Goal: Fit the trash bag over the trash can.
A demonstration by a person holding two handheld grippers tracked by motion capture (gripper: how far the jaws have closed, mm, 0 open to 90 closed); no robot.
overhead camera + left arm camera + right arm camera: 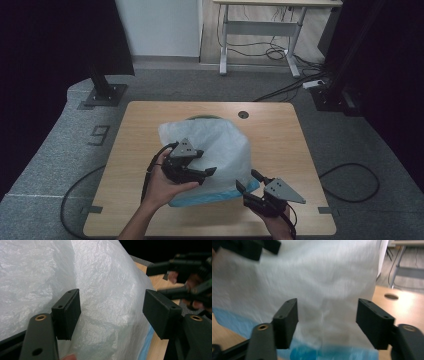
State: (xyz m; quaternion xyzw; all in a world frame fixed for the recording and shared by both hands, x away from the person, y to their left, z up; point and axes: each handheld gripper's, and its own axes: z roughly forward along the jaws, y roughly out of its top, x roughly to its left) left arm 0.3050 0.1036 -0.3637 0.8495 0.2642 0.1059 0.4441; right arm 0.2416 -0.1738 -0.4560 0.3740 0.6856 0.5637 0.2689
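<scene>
1. While I am watching from the high view, a white plastic bag [212,150] is billowing up in the middle of the wooden table [280,130], with a blue edge [200,199] lying along its near side and something dark green peeking out behind its top.
2. I am holding the left gripper [207,172] against the bag's near left flank; its jaws are standing wide, and in the left gripper view the film is bulging between the pads [67,312] without being pinched.
3. I am keeping the right gripper [248,180] at the bag's near right corner, just beside the blue edge; its jaws are also standing wide, with nothing clamped.
4. I am judging that the thin film could slip out or tear if either pair of jaws closes on a single loose layer, and that a pull from one side alone could drag the whole bag across the smooth tabletop.
5. I am seeing a crinkled, translucent, softly glossy film, puffed into a rounded mound, against the hard, flat black pads.
</scene>
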